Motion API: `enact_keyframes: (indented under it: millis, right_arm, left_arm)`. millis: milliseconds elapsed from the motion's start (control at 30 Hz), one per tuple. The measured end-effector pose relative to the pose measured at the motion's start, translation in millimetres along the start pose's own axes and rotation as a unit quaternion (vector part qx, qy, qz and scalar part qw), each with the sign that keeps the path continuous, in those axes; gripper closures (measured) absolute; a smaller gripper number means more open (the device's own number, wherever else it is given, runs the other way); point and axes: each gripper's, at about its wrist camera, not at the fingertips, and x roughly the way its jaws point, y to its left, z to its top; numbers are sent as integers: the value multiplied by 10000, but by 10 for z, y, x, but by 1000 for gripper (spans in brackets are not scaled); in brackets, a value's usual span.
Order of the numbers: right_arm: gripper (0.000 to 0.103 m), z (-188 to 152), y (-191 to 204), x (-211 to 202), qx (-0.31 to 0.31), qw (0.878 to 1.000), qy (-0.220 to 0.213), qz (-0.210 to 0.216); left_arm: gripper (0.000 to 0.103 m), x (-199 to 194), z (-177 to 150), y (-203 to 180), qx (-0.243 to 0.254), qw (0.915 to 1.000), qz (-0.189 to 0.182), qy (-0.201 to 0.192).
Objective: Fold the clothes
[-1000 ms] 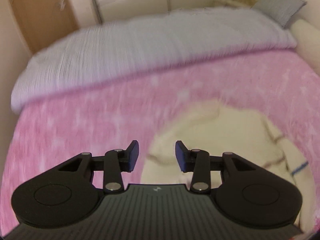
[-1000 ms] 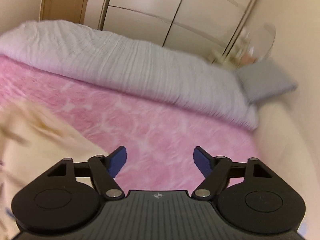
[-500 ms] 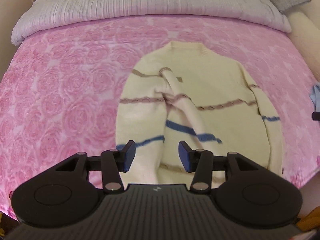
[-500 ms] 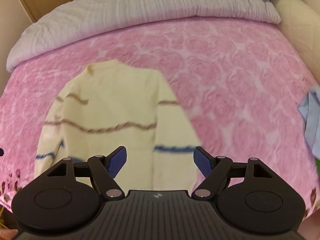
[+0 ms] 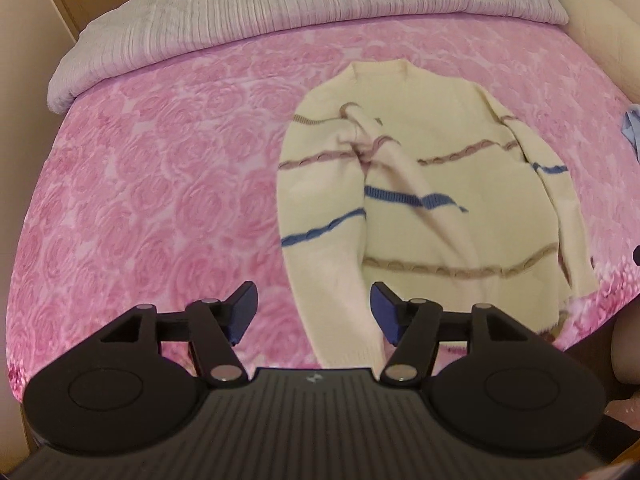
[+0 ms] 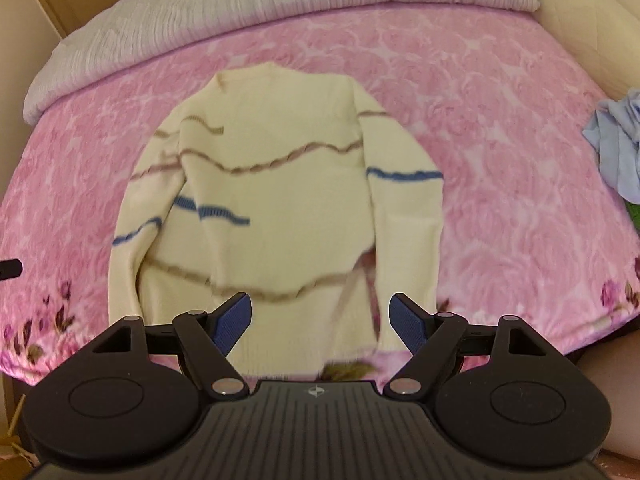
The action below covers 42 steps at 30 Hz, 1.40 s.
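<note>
A cream sweater [image 5: 432, 184] [image 6: 280, 184] with brown and blue stripes lies spread on the pink rose-patterned blanket [image 5: 152, 184] [image 6: 512, 168], collar toward the far side. One sleeve is folded across its chest. My left gripper [image 5: 313, 314] hovers above the sweater's near left sleeve end; its jaws are opening and grip nothing. Over the sweater's hem at the right sleeve, my right gripper [image 6: 320, 322] stands open and holds nothing.
A grey ribbed duvet [image 5: 304, 12] [image 6: 280, 8] lies across the far side of the bed. A light blue garment [image 6: 618, 148] [image 5: 632, 128] is bunched at the right edge. A cream bolster [image 6: 580, 12] runs along the right side. The bed's near edge is just below the grippers.
Both grippers pulled back toward the near edge of the bed, bringing the whole sweater into view. The left jaws spread wider apart. The right jaws stayed wide.
</note>
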Motion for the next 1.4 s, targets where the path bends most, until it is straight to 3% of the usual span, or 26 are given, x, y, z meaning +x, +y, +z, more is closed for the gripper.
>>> enact_keyframes:
  millis: [267,500,600,700,833,967,1000,1067,1100,1200,1267,1333,1400]
  right_arm:
    - [23,-248,-43,37,-92,9998,156,-94]
    - [23,-501,-347,408,-211,9985,429,-258]
    - [26,-621,-536,683,-421,9968,515,-433]
    - [37,-710,-620,1001,-1052,9913,502,-608]
    - [39,-813,-587,1380,-2330,9691,195,-787]
    - [41,-1013,-571,1800,-3631,9288,48,-741]
    - [48,-1063,-580,1880,-3901,9179,14,-726]
    - [86,-1057,-699,1898,-4026,9149,-130,-253]
    - [97,-976,-806,1869,-3790,9252,-147,-146]
    - [99,-601,-1285,1651,-2433,9696,-253,47]
    - [99,-271,-1860,1369,-930,9942,-513,142]
    - [99,-64,-2461,1123,321,9949,-942,-158]
    - [99,124,-3047,888,1492,9780,-1368,-511]
  left_arm:
    - [40,79,-257,-61,-50,9997,71,213]
    - [40,477,-555,-293,-260,9986,-97,440]
    - [40,684,-674,-424,-363,9979,-145,517]
    - [40,866,-731,-583,-399,9975,-128,572]
    - [40,1071,-785,-769,-501,9970,-152,572]
    - [40,1227,-861,-912,-584,9960,-80,673]
    - [40,1248,-883,-933,-612,9956,-48,710]
    - [40,1264,-913,-951,-667,9947,19,780]
    - [40,1264,-923,-955,-694,9943,55,813]
    - [40,1221,-913,-926,-761,9937,169,810]
    - [40,1191,-893,-884,-824,9934,202,778]
    - [40,1186,-877,-846,-907,9925,247,780]
    - [40,1194,-864,-803,-1012,9916,261,765]
